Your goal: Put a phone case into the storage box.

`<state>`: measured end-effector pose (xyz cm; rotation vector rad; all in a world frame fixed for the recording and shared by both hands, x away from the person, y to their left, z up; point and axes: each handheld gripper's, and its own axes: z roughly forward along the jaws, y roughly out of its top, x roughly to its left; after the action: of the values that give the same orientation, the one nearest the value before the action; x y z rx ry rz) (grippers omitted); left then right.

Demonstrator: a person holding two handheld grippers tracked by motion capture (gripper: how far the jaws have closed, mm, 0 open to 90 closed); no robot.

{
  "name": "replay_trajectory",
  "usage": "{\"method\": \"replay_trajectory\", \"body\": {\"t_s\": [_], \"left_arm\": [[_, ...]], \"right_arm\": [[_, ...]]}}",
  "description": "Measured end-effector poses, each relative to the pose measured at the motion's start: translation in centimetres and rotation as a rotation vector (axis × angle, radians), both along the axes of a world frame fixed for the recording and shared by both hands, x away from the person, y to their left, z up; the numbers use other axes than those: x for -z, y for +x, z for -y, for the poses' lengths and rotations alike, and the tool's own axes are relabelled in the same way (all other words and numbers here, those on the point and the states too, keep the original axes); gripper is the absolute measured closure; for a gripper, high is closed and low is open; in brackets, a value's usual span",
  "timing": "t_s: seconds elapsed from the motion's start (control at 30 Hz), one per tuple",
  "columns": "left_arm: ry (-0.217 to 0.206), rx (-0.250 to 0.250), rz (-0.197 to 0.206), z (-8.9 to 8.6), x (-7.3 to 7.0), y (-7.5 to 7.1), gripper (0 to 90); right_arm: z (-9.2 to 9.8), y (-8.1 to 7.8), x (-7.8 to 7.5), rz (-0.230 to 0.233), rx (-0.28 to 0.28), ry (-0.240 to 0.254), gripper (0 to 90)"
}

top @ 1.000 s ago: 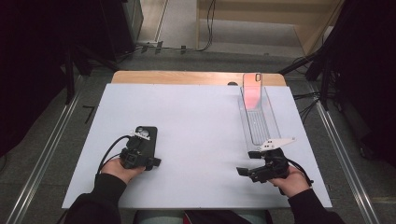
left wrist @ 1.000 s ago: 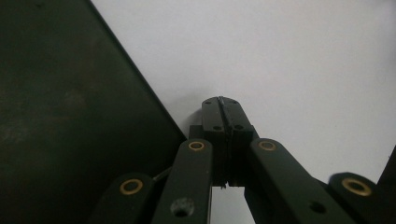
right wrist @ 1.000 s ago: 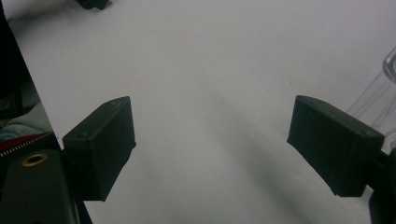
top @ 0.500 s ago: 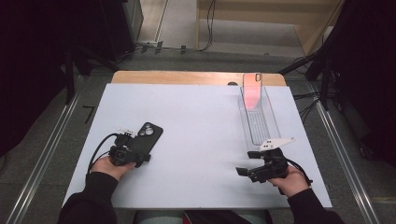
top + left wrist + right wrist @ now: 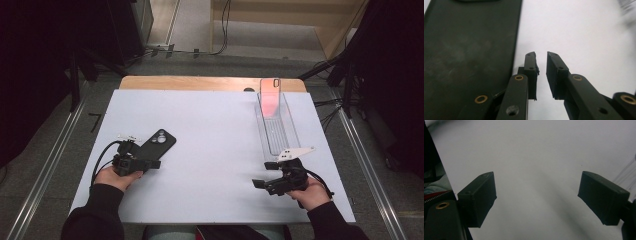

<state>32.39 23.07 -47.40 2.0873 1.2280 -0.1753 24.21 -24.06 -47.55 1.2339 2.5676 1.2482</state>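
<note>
White tabletop [image 5: 210,150], bare and wide between the grippers. Clear tray [image 5: 276,125] runs front-to-back at right. Black phone [image 5: 158,143] lies left of centre, long axis diagonal, camera end far-right. Left gripper [image 5: 541,72] just beside it, jaws just parting, nothing between. Right gripper [image 5: 537,197] spread wide, empty.

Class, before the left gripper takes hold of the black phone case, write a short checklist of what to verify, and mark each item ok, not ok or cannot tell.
1. Black phone case lies flat on the white table: ok.
2. Left gripper jaws, just opening, have nothing between them: ok.
3. Case between the jaws: not ok, it lies beside them.
4. Right gripper open, empty: ok.
5. Clear tray apart from the case: ok.
</note>
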Motion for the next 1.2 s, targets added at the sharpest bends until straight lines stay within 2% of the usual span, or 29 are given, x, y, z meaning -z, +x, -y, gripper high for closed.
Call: {"method": "replay_trajectory", "body": {"t_s": [0.07,0.17,0.27,0.37,0.57,0.73,0.8,1.2], "left_arm": [[-0.020,0.022,0.020,0.4,-0.4,-0.3,70.2],[-0.060,0.066,0.058,1.1,-1.1,-0.9,52.5],[-0.094,0.106,0.063,1.7,-1.4,-1.4,43.8],[-0.103,0.142,0.068,2.2,-1.5,-1.7,38.6],[-0.088,0.178,0.103,3.0,-1.9,-2.5,35.0],[-0.081,0.190,0.107,3.3,-1.9,-3.1,31.5],[-0.076,0.193,0.091,3.4,-1.9,-3.1,28.8],[-0.085,0.217,0.095,3.4,-2.0,-3.5,28.8]], "right_arm": [[0.0,0.0,0.0,-0.006,0.003,0.000,13.1],[0.1,0.0,0.0,0.004,0.014,-0.004,13.1],[0.1,0.0,-0.1,0.003,0.017,-0.003,13.1],[0.1,0.0,0.0,-0.001,0.011,-0.013,13.1],[0.1,0.0,0.0,-0.002,0.013,-0.022,13.1],[0.2,-0.1,0.0,-0.001,0.012,-0.025,13.1],[0.3,-0.2,0.0,0.000,0.014,-0.027,13.1],[0.4,-0.2,0.1,-0.001,0.014,-0.029,13.1]]}}
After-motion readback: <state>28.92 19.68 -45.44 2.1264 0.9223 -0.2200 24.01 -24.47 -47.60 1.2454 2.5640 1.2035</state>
